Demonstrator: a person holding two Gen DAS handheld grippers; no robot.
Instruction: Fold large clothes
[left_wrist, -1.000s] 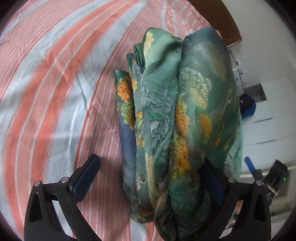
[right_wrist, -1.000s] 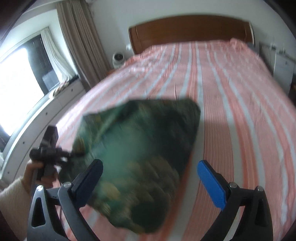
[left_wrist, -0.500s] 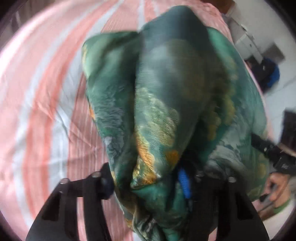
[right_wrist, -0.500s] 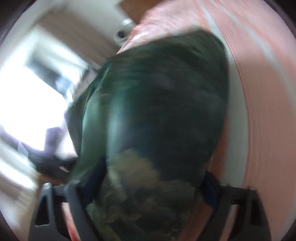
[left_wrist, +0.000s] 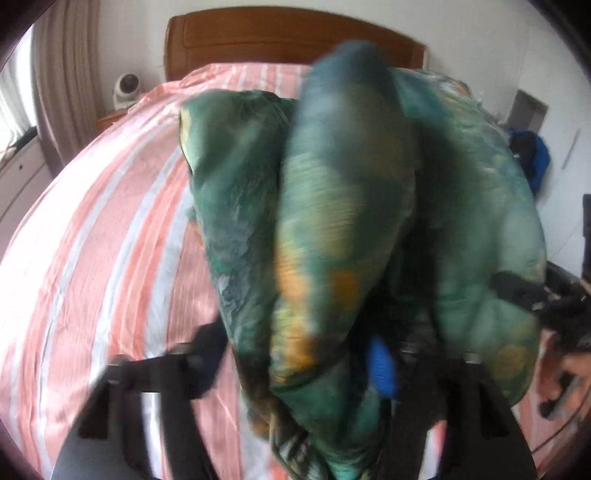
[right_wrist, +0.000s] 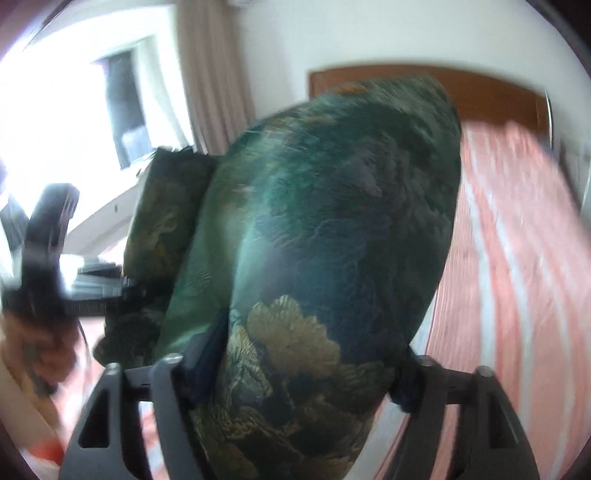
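Note:
A folded green garment with an orange and gold print (left_wrist: 343, 206) fills both views and hangs lifted above the striped bed. My left gripper (left_wrist: 295, 354) is shut on its thick near edge, the cloth bunched between the blue pads. My right gripper (right_wrist: 306, 365) is shut on the garment (right_wrist: 332, 229) at the other end, its fingers pressed into the bundle from both sides. The left gripper and hand show at the left of the right wrist view (right_wrist: 44, 258).
The bed (left_wrist: 92, 240) has a pink and white striped sheet and a wooden headboard (left_wrist: 277, 37). A window with curtains (right_wrist: 214, 74) is on the left. A small white fan (left_wrist: 125, 88) stands beside the headboard. A blue bag (left_wrist: 532, 155) is at the right wall.
Both grippers closed on the folded garment and lifted it off the bed. The views tilted up toward the headboard.

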